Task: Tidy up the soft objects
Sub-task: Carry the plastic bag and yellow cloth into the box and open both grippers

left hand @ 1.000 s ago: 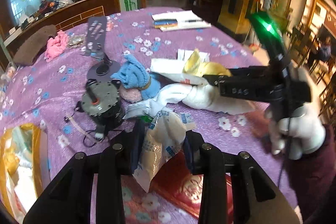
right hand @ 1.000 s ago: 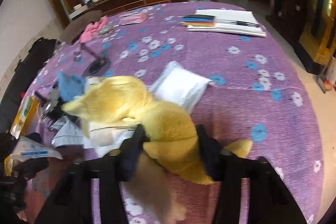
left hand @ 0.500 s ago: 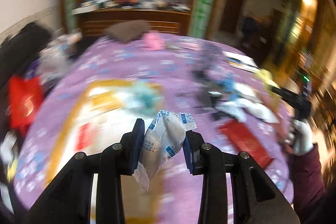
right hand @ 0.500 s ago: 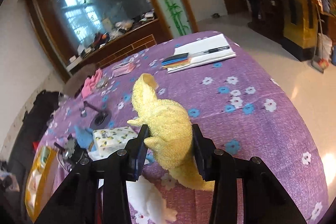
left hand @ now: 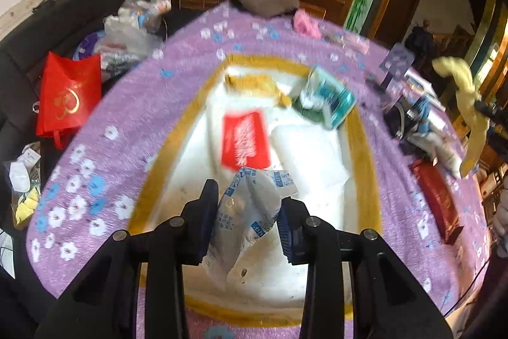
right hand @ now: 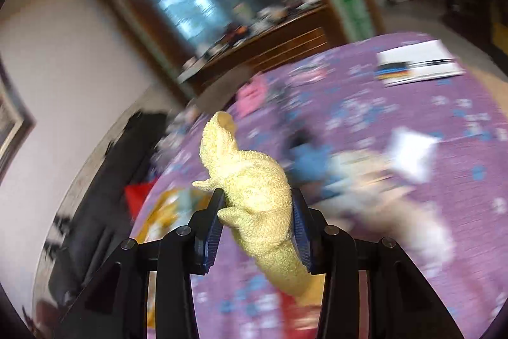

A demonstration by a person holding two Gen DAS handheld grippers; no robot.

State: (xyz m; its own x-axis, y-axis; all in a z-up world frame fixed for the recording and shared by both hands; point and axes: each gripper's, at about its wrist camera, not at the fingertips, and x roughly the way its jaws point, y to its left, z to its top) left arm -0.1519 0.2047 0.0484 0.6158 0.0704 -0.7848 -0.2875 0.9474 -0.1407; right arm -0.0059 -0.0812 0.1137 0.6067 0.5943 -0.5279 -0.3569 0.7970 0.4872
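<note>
You are in the carry-and-drop step. Your left gripper (left hand: 247, 221) is clamped on a crumpled white-and-blue packet (left hand: 246, 215) at the lower centre of the left wrist view, hanging over the near end of the white tray (left hand: 365, 161) with the gold rim that fills the middle of the frame. A red packet (left hand: 244, 140) and a teal pack (left hand: 330, 99) already lie inside it. The white-and-blue packet's long axis runs from upper right to lower left, its loose corner trailing down below the pads.

Your right gripper (right hand: 258, 227) is closed on a yellow plush toy (right hand: 250, 189) at the centre of the right wrist view, held clear above the purple tablecloth (right hand: 412, 104). The toy's long axis runs upper left to lower right: the narrow end points up toward the wall, the tail droops below the jaws.

Next, I judge, you release the packet into a bare patch of the tray, then bring the toy across to it.
</note>
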